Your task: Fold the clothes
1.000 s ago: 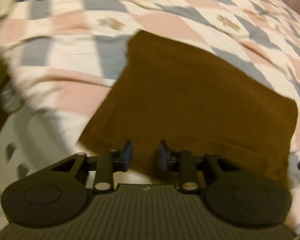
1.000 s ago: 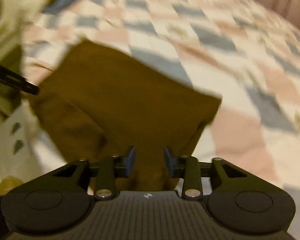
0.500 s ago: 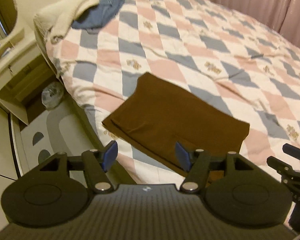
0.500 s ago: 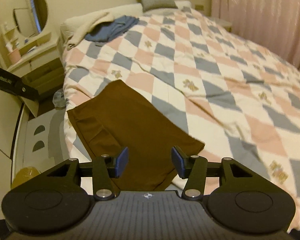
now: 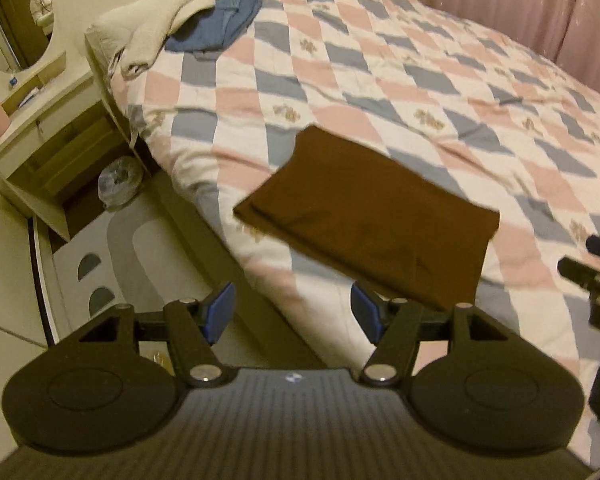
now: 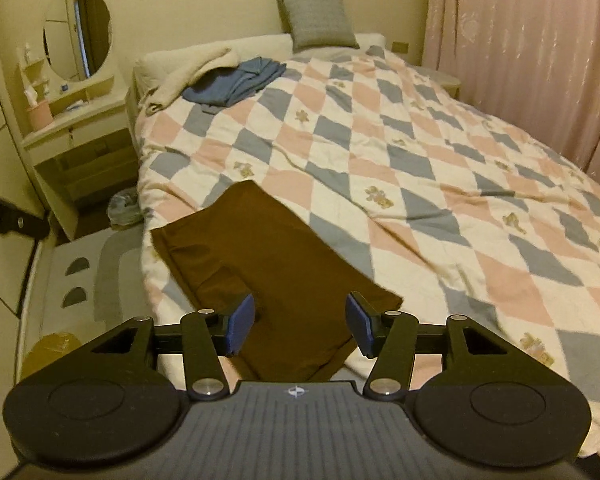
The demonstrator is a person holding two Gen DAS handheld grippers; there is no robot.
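Folded brown cloth (image 6: 272,264) lay flat near the bed (image 6: 440,184) edge. Left gripper (image 5: 292,312) fingers apart, empty; right gripper (image 6: 300,320) fingers opening, nothing between them.

Brown folded cloth (image 6: 276,256) on a pink, grey-blue and white diamond-checked quilt (image 6: 420,184); blue garment (image 6: 236,80), seemingly plain.

folded garment (image 6: 276,256): on bed (image 6: 440,184), lower left of frame, near bed's edge | garment pile (image 6: 236,80): on bed, upper left, behind folded garment | cushion (image 6: 316,20): top centre, behind pile | dresser (image 6: 76,132): left of bed | curtain (image 6: 532,48): right, behind bed | rug (image 6: 80,276): on floor, lower left
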